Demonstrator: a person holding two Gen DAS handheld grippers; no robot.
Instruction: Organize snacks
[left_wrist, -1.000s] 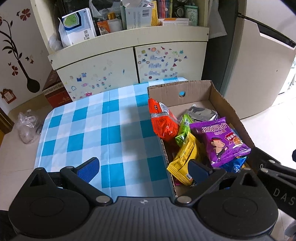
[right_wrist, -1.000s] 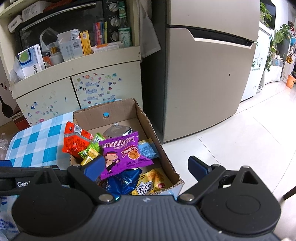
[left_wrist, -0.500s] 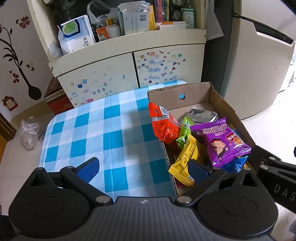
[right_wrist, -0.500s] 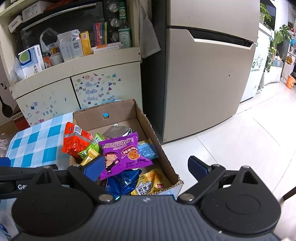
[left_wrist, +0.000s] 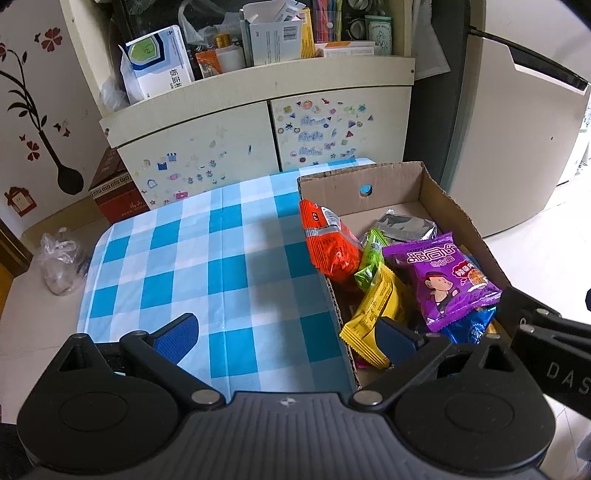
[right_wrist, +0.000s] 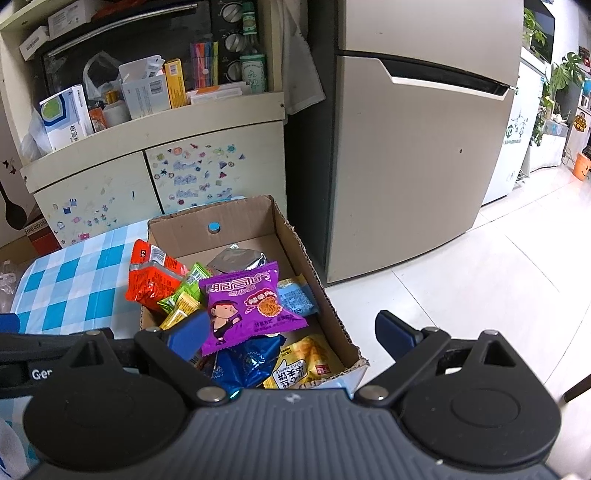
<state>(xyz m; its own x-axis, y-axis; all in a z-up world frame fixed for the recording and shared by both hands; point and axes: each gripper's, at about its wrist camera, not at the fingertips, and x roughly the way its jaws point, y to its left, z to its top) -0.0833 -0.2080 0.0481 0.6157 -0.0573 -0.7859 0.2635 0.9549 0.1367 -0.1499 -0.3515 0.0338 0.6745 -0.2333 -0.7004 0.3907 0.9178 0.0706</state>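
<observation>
1. The left claw (left_wrist: 286, 328) is hanging spread wide and gripping nothing; its left pad is hovering over the checked counter (left_wrist: 207, 258), and its right pad is lying above the near left corner of the cardboard box (left_wrist: 436, 184).
2. The right claw (right_wrist: 291, 328) is likewise gaping wide and empty, with one pad lying over the box's near left part and the other hanging past the box's right wall, over the floor (right_wrist: 480, 280).
3. The box is sitting at the counter's right end and is holding all the snacks.
4. A purple packet (right_wrist: 247, 306) is lying on top, in the middle of the box.
5. An orange packet (left_wrist: 330, 243) is leaning over the box's left wall, with a green packet (left_wrist: 371, 264) and a yellow packet (left_wrist: 373, 314) just beside it, inside the box.
6. A silver pouch (right_wrist: 236, 258) is resting toward the box's far wall; a blue packet (right_wrist: 243, 362) and a yellow waffle bag (right_wrist: 303, 365) are lying at the box's near end.
7. A stickered cabinet (left_wrist: 258, 140) is standing beyond the box, and a refrigerator (right_wrist: 413, 155) is standing to the box's right.
</observation>
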